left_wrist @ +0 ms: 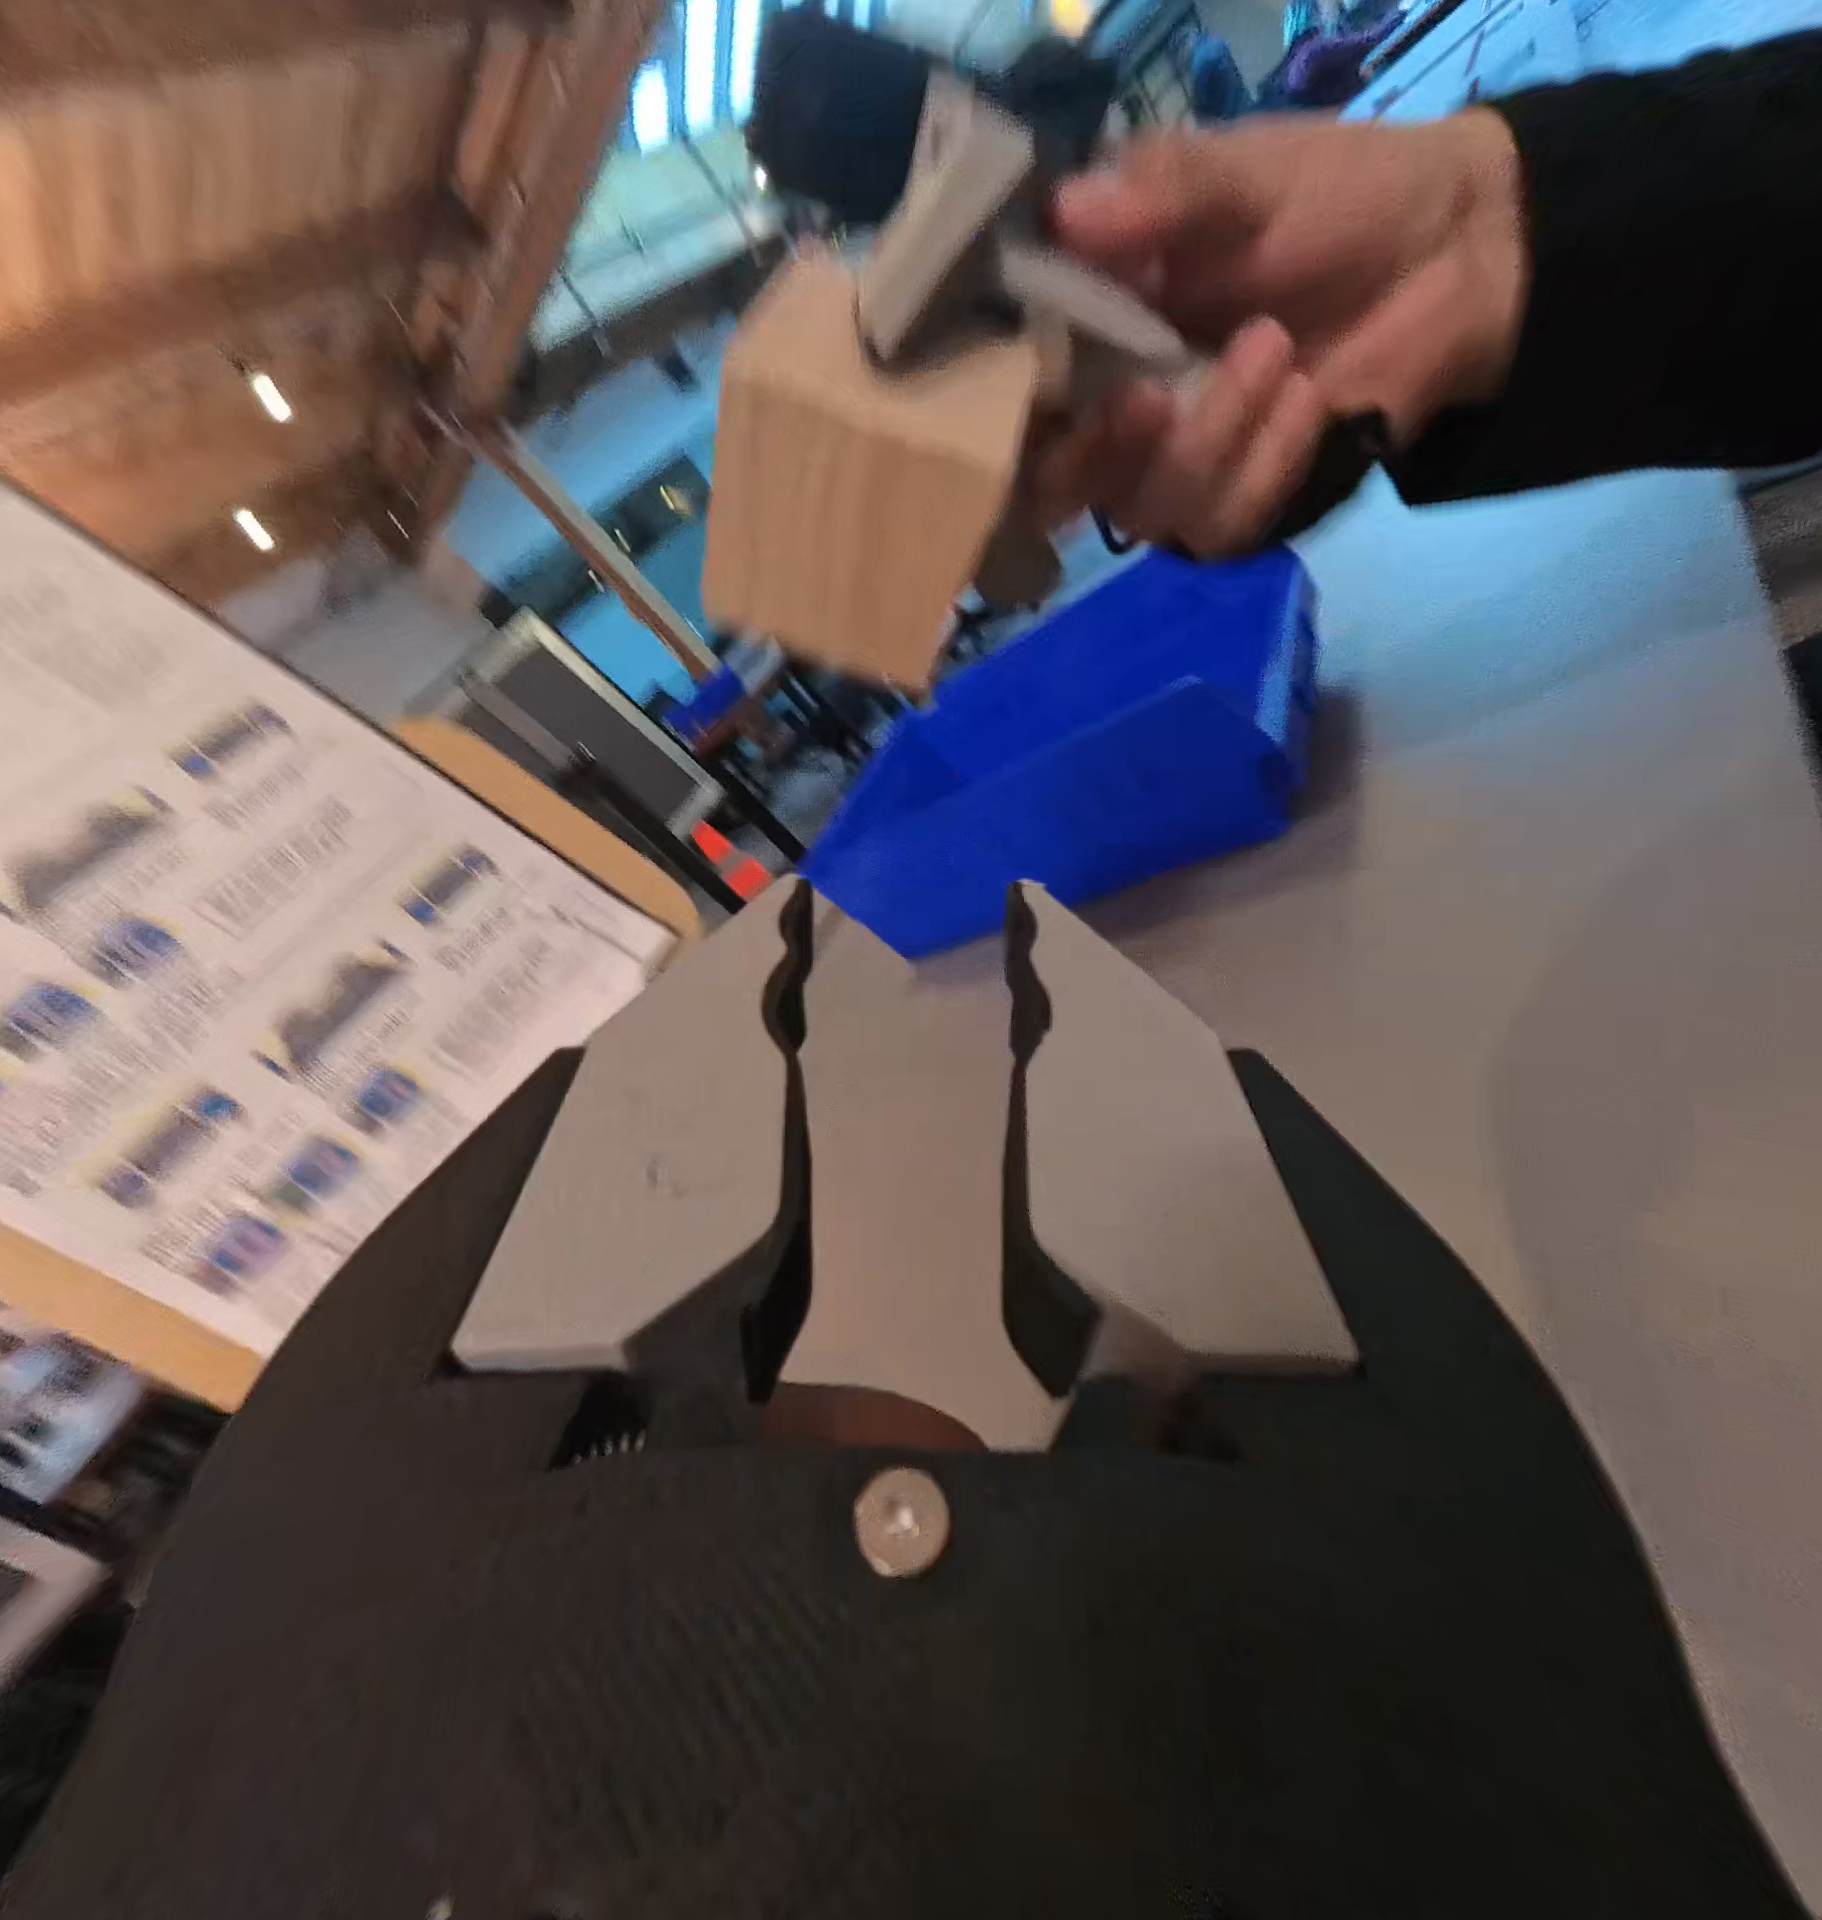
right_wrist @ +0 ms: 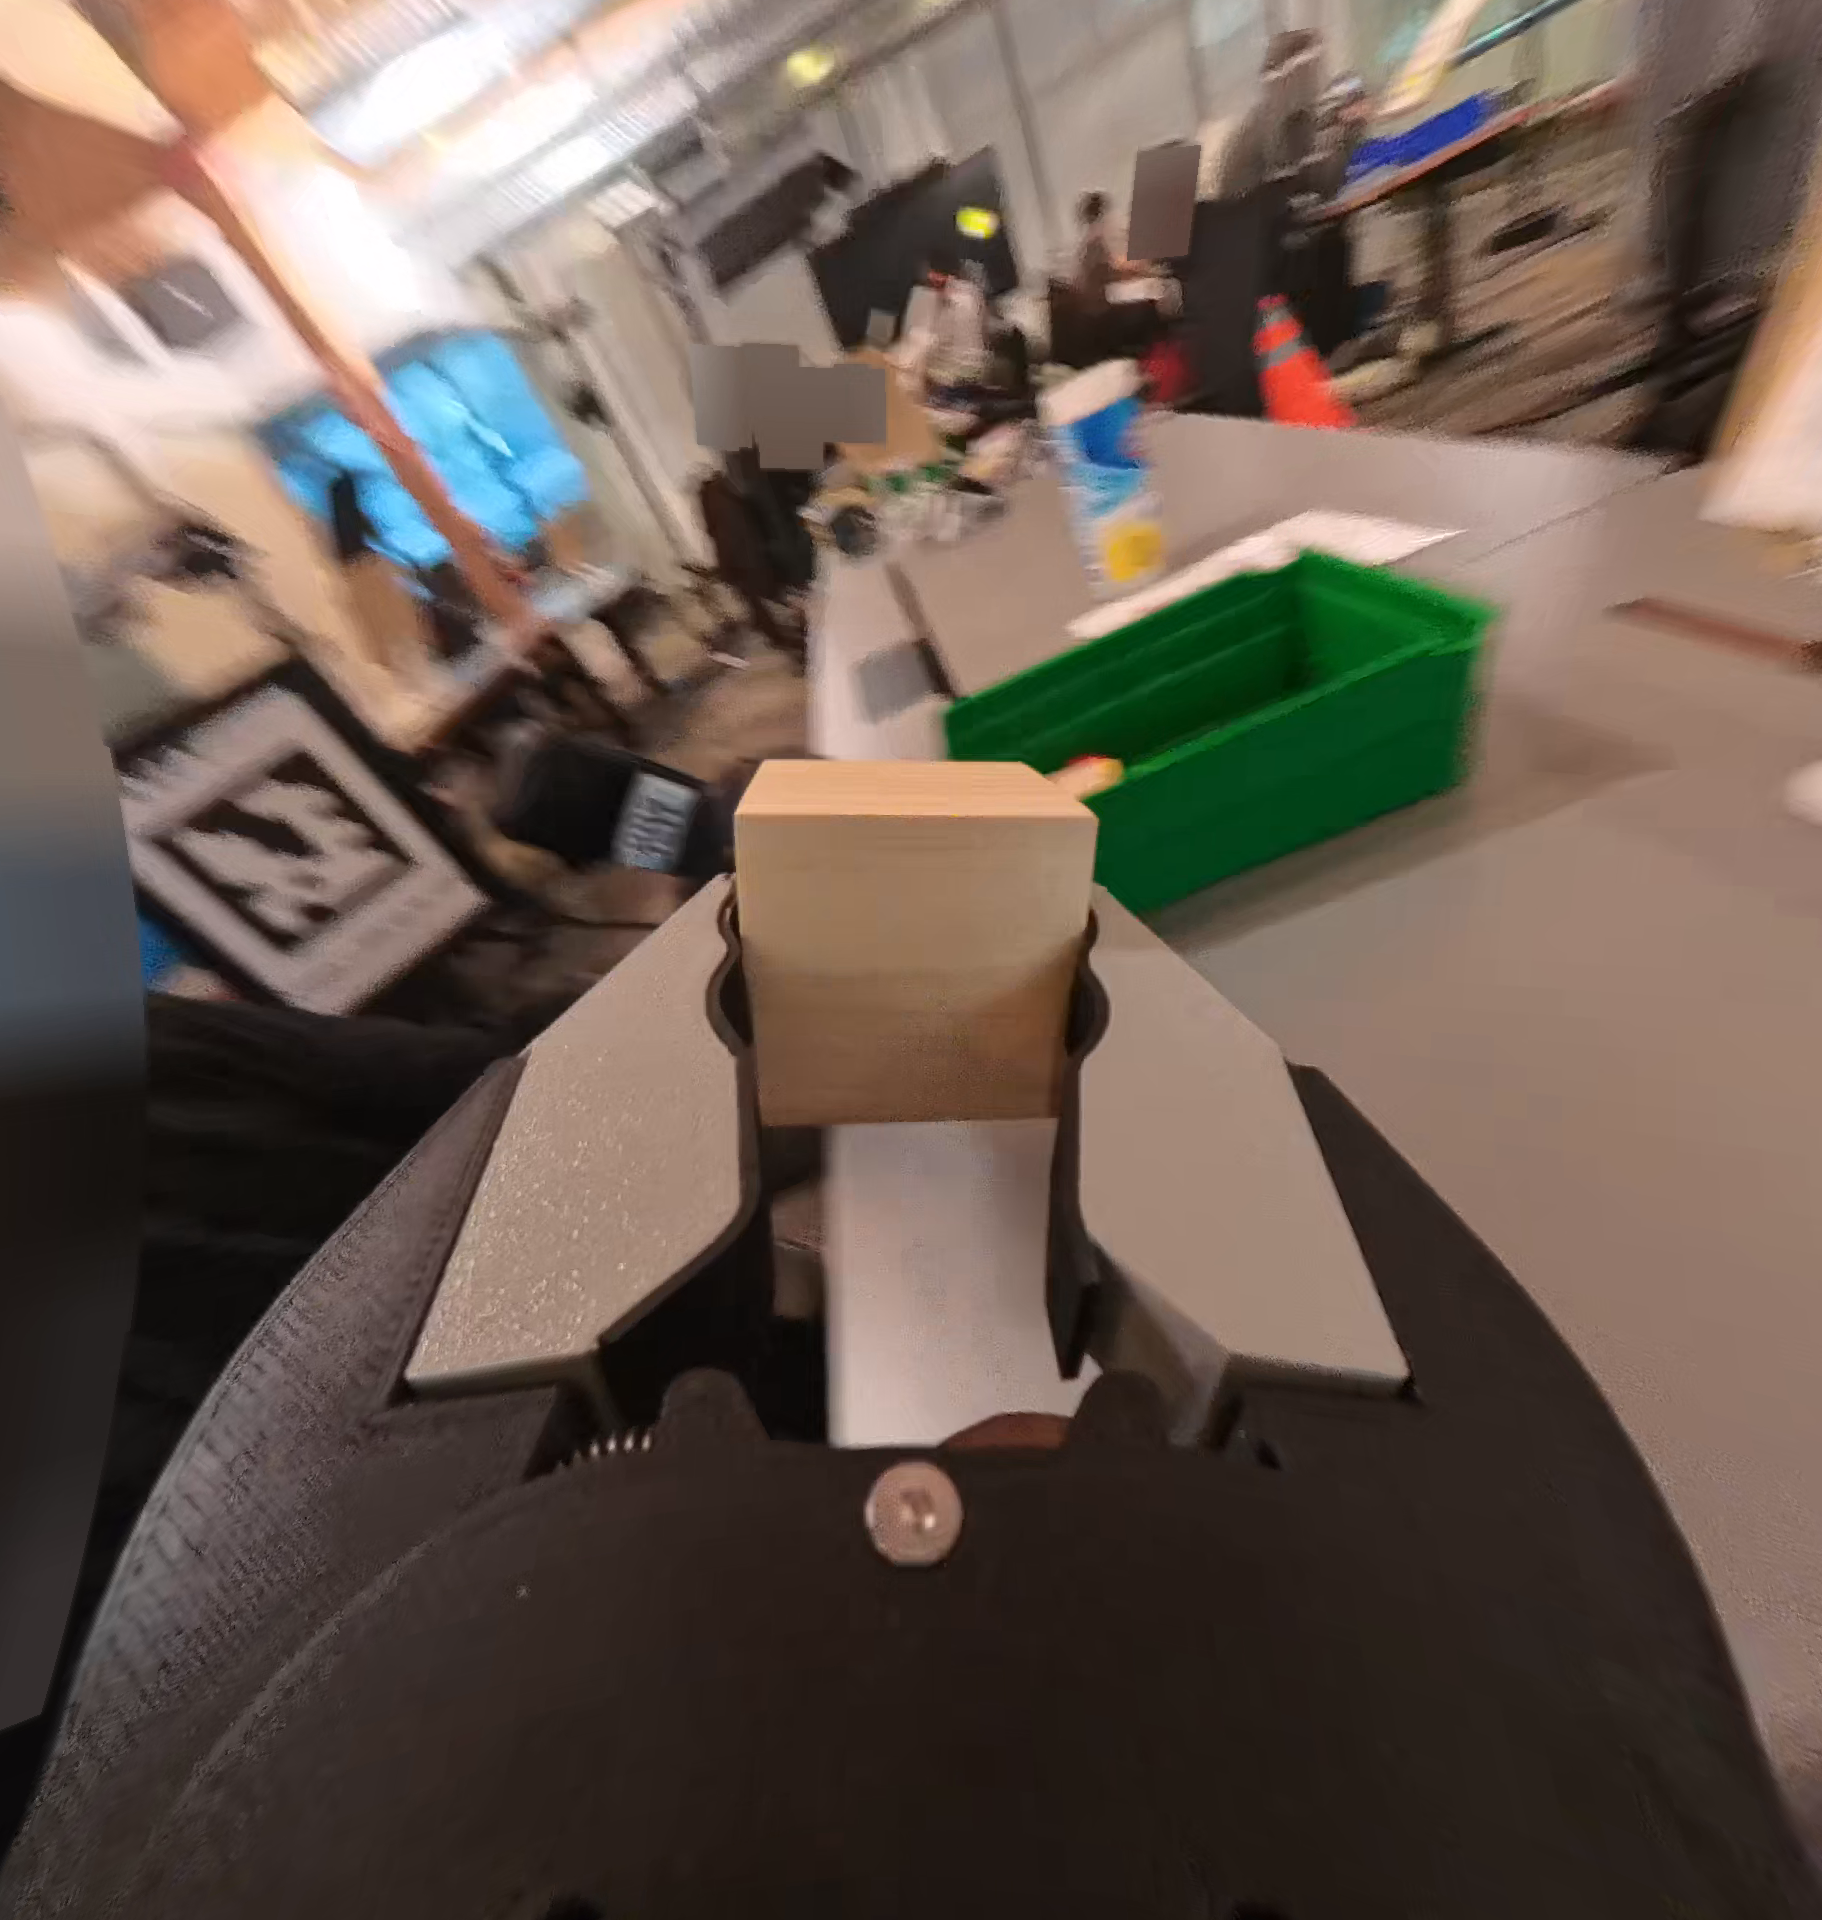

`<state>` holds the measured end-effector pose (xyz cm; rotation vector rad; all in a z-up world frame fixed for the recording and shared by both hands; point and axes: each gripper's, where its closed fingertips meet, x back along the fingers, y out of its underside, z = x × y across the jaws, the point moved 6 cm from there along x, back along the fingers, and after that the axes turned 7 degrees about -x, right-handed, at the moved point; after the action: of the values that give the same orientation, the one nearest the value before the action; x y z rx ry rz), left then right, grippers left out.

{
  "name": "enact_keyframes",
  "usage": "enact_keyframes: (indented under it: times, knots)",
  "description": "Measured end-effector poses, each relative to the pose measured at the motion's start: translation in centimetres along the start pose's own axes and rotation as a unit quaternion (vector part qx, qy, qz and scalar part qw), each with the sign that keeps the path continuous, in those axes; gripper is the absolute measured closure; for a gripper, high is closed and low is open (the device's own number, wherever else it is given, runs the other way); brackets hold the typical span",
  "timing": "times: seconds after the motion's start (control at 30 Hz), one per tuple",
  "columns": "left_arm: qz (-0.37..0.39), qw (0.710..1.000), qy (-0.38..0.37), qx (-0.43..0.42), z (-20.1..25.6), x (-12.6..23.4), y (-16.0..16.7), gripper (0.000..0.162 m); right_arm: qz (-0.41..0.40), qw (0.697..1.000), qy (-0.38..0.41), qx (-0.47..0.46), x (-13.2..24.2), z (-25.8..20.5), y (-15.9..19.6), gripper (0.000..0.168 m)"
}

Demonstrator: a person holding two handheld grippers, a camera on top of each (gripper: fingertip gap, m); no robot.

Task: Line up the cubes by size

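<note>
Left wrist view: the left tongs [left_wrist: 912, 899] are hovering low over the grey desk [left_wrist: 1509, 1039], spread apart with nothing between them, pointing toward a blue bin [left_wrist: 1083, 790] that is sitting on the desk. Beyond and above the bin, a person's hand [left_wrist: 1291, 312] in a dark sleeve is holding the right tongs [left_wrist: 948, 312], which are carrying a plain wooden cube [left_wrist: 855, 499] in the air, tilted and blurred. To the left, a printed sheet [left_wrist: 242, 935] is lying flat.

Right wrist view: the right tongs [right_wrist: 912, 925] are clamping the wooden cube [right_wrist: 912, 935] by two opposite flat sides, with the cube sitting square and level between the fingers [right_wrist: 616, 1122] and its front part jutting past their tips. It is being held above the desk [right_wrist: 1509, 1143], with a green bin [right_wrist: 1302, 727] well beyond it to the right. No other cubes are showing in either view.

The cube is looking like solid, rigid wood, probably light and not fragile; its smooth faces could slip, so gripping flat opposite sides near the middle, as here, seems soundest.
</note>
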<state>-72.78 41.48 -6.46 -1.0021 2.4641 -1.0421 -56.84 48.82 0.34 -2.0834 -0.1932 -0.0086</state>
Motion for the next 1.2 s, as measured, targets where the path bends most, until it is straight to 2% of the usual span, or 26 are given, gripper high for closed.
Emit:
enact_keyframes:
  times: [0.07,0.13,0.27,0.37,0.5,0.67,0.77,0.8,0.87,0.93,1.03,1.13,1.2]
  knots:
    - [-0.037,0.995,0.023,0.085,1.2,1.0,1.0,0.133,-0.036,0.988,0.126,0.085,4.9,1.9,-1.7,0.110]
    - [-0.075,0.984,0.054,0.154,2.7,2.1,2.2,0.131,-0.099,0.957,0.231,0.147,9.6,4.5,-2.0,0.110]
    - [-0.072,0.966,0.099,0.229,5.0,4.3,3.0,0.129,-0.282,0.882,0.328,0.187,15.7,10.3,1.0,0.109]
    - [-0.076,0.963,0.095,0.240,6.0,4.8,3.7,0.133,-0.398,0.830,0.328,0.213,16.6,14.6,4.0,0.109]
    - [-0.089,0.966,0.093,0.226,7.3,4.5,4.2,0.132,-0.485,0.790,0.276,0.255,14.4,18.4,7.0,0.109]
    - [-0.149,0.958,0.101,0.222,8.7,4.0,5.6,0.132,-0.496,0.810,0.187,0.252,11.2,19.8,9.9,0.110]
    - [-0.148,0.958,0.111,0.220,9.1,4.2,5.6,0.133,-0.470,0.834,0.164,0.239,10.5,20.0,9.9,0.109]
    - [-0.148,0.957,0.113,0.221,9.2,4.3,5.6,0.133,-0.472,0.836,0.164,0.225,10.5,20.2,10.1,0.109]
    - [-0.149,0.957,0.112,0.223,9.3,4.3,5.6,0.133,-0.480,0.835,0.182,0.200,10.8,20.9,10.5,0.096]
    - [-0.150,0.955,0.113,0.228,9.4,4.4,5.7,0.132,-0.478,0.843,0.166,0.183,11.2,20.8,10.6,0.100]
    - [-0.153,0.956,0.115,0.225,9.5,4.7,5.7,0.131,-0.458,0.850,0.181,0.188,12.0,20.4,9.4,0.098]
    - [-0.154,0.955,0.111,0.229,8.8,5.6,5.1,0.127,-0.409,0.872,0.187,0.195,13.2,18.3,6.8,0.092]
    - [-0.156,0.954,0.106,0.233,7.4,6.9,4.4,0.120,-0.349,0.895,0.193,0.202,14.1,16.0,4.4,0.092]
